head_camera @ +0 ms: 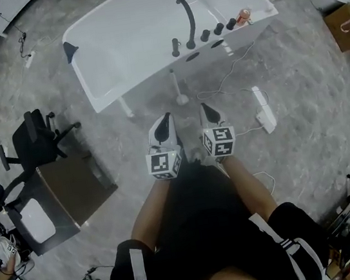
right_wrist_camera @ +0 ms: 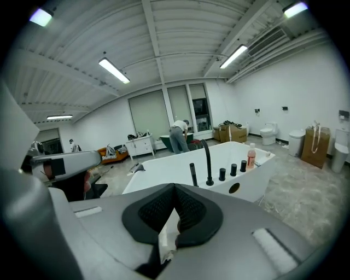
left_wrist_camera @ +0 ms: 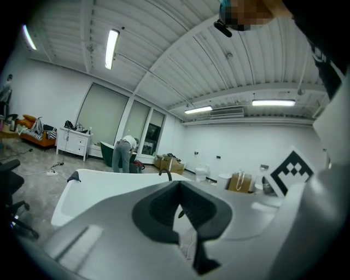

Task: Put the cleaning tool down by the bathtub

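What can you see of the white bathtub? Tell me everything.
The bathtub is white, glossy and roughly rectangular, standing on the grey floor, its basin apparently empty. On its near rim are a tall curved black faucet and a row of black knobs, with a pinkish bottle at the right corner. A dark headrest sits on the left end. Two dark round openings show in the near side wall. A white cleaning tool is on the floor just beside that wall.
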{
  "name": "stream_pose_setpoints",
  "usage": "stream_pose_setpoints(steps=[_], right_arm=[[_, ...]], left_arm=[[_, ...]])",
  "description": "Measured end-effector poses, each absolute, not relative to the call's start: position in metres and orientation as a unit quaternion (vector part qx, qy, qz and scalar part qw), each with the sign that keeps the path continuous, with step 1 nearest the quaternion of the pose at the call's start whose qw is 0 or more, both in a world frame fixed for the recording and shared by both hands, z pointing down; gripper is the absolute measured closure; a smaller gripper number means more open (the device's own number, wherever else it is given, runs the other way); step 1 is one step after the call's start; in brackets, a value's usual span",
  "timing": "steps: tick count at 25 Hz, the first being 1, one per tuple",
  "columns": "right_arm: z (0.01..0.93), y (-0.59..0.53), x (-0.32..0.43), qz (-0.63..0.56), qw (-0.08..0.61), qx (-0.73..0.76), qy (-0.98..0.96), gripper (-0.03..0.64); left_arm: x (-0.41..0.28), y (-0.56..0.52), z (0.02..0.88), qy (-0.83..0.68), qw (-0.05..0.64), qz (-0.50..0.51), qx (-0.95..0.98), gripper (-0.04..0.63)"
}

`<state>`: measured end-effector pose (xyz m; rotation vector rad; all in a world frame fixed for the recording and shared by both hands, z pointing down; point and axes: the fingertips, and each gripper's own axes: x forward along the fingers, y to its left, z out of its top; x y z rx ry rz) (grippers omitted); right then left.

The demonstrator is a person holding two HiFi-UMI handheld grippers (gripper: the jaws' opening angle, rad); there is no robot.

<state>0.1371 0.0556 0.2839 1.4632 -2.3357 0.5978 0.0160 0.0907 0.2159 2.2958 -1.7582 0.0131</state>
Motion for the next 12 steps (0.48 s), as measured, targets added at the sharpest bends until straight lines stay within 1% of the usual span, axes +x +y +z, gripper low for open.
stream_pose_setpoints(steps=[12], right_arm=[[0.209, 0.121, 0.158, 0.174, 0.113, 0.504, -0.839, 0.618]], left_arm=[[0.037, 0.140, 0.178, -0.607, 0.110, -0.017, 0.786, 0.588]])
